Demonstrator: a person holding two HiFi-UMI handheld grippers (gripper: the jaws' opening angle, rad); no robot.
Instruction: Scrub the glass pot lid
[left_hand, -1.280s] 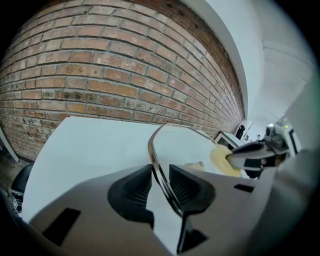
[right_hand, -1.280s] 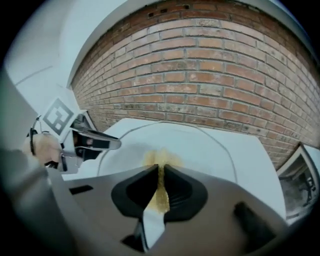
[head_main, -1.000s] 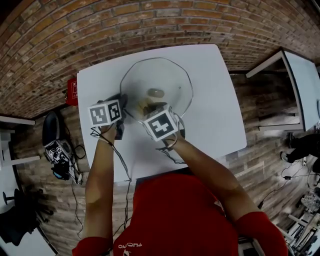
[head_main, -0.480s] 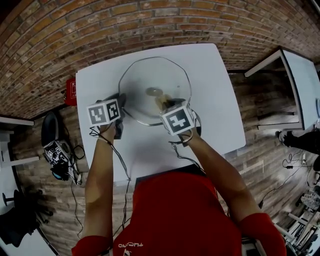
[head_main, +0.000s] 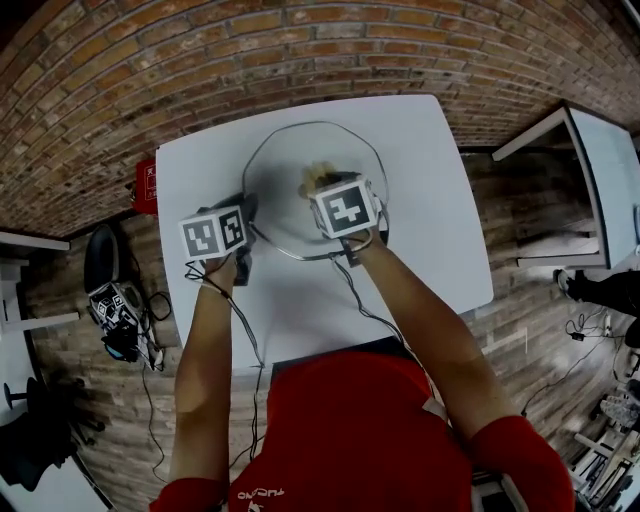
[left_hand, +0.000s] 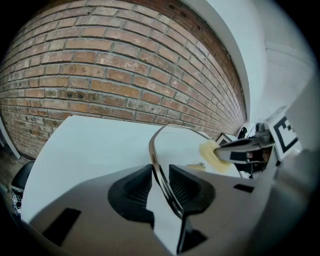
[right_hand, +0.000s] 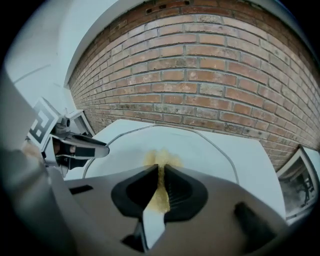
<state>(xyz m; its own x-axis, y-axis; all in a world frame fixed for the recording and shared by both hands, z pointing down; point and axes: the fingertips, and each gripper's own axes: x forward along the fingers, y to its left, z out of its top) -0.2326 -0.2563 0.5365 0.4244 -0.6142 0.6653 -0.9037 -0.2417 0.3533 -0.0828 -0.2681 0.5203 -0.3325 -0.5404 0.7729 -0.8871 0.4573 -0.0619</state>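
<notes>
With left gripper (left_hand: 160, 187) clamped on glass pot lid (head_main: 290, 165) rim, sweep right gripper (right_hand: 159, 192) (pinching yellow sponge (right_hand: 161, 159)) across glass straight ahead.

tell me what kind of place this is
Probably a lab or workshop rigged for recording, not a home kitchen: a plain white table by a brick wall, loose cables and gear on the floor, and another white table at the side.
</notes>
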